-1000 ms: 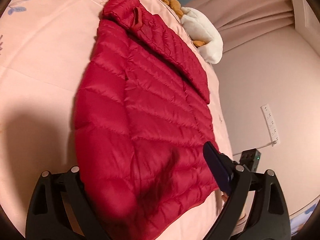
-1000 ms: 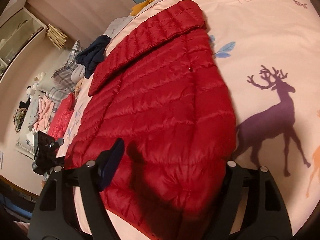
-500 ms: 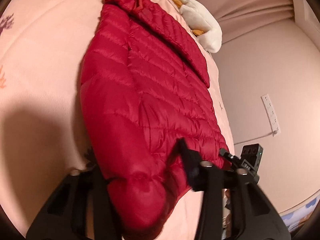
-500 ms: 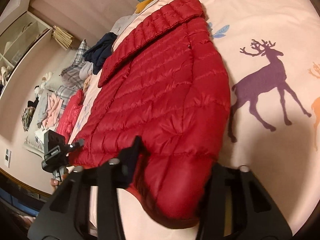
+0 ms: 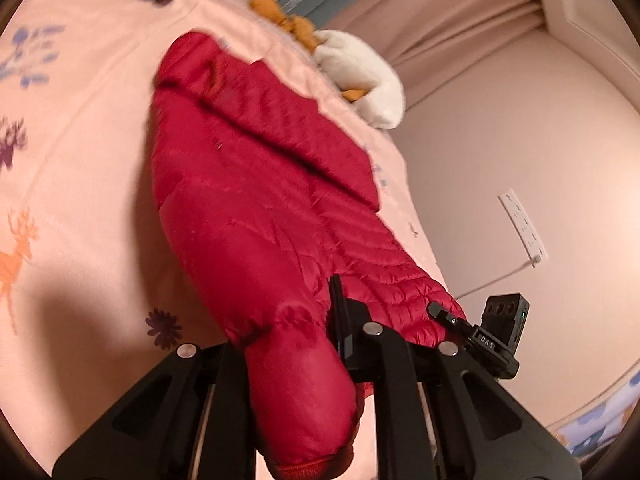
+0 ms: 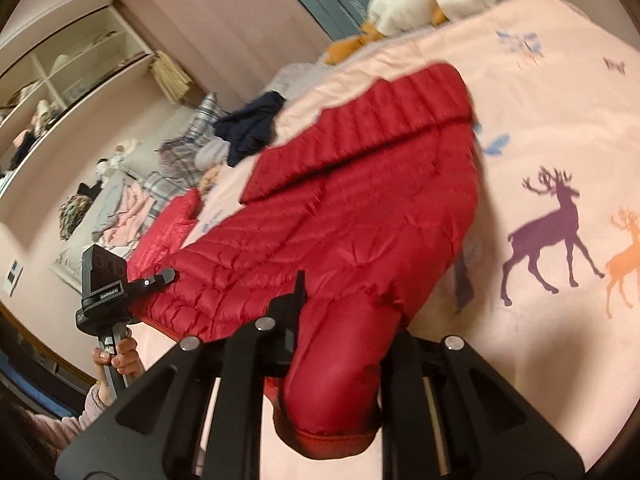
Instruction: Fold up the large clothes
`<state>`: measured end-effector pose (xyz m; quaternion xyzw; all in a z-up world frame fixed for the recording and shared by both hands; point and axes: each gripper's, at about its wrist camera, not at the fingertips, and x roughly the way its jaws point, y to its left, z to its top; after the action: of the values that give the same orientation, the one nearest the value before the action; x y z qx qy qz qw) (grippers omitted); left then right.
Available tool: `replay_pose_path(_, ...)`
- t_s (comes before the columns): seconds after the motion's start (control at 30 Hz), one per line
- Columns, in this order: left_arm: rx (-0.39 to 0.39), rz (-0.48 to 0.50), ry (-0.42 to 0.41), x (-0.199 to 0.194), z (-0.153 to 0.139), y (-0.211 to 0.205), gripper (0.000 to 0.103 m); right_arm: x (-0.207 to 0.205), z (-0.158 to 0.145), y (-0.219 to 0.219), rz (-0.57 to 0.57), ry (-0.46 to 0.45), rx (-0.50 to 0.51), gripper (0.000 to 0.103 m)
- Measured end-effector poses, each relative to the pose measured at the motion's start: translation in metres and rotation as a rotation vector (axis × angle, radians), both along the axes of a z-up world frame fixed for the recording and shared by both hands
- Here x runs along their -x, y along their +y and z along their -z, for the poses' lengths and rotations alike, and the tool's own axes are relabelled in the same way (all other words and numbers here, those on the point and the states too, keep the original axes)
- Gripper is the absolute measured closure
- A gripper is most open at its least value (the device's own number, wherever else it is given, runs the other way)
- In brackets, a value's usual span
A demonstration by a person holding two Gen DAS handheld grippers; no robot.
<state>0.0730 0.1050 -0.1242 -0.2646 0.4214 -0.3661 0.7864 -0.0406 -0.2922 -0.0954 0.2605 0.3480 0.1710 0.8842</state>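
- Your left gripper (image 5: 292, 344) has its black jaws pressed in on the hem corner of the red quilted puffer jacket (image 5: 256, 216), bunching it into a lifted fold.
- Your right gripper (image 6: 340, 336) is clamped the same way on the jacket's (image 6: 360, 216) other hem corner.
- The jacket lies lengthwise on the pink bedspread printed with deer (image 6: 560, 128), collar at the far end.
- Beyond the collar sits a white and orange plush toy (image 5: 360, 76).
- Dark blue clothing (image 6: 252, 128) is heaped at the bedspread's far edge, well apart from the jacket.
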Motion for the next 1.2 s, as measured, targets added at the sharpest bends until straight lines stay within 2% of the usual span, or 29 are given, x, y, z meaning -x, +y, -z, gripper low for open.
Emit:
replay_pose_path(0.3, 0.002, 0.035, -0.179, 0.044, -0.065, 0.017, 0.09, 0.045, -0.064, 0.005, -0.064, -0.193, -0.012, 0.089)
replay_pose_path(0.6, 0.025, 0.072, -0.383, 0.102, -0.12, 0.038, 0.09, 0.106, -0.122, 0.018, -0.185, -0.448, -0.003, 0.088)
replay_pose_path(0.73, 0.069, 0.107, -0.481, 0.13, -0.139, 0.05, 0.09, 0.127, -0.139, 0.02, -0.239, -0.554, -0.02, 0.087)
replay_pose_path(0.9, 0.166, 0.148, -0.57, 0.15, -0.158, 0.061, 0.089, 0.144, -0.158, 0.016, -0.278, -0.658, -0.084, 0.085)
replay_pose_path(1.03, 0.2, 0.13, -0.597, 0.151, -0.162, 0.064, 0.089, 0.137, -0.162, 0.013, -0.257, -0.671, -0.085, 0.083)
replay_pose_path(1.2, 0.174, 0.047, -0.524, 0.12, -0.146, 0.061, 0.089, 0.091, -0.143, 0.002, -0.166, -0.571, -0.109, 0.082)
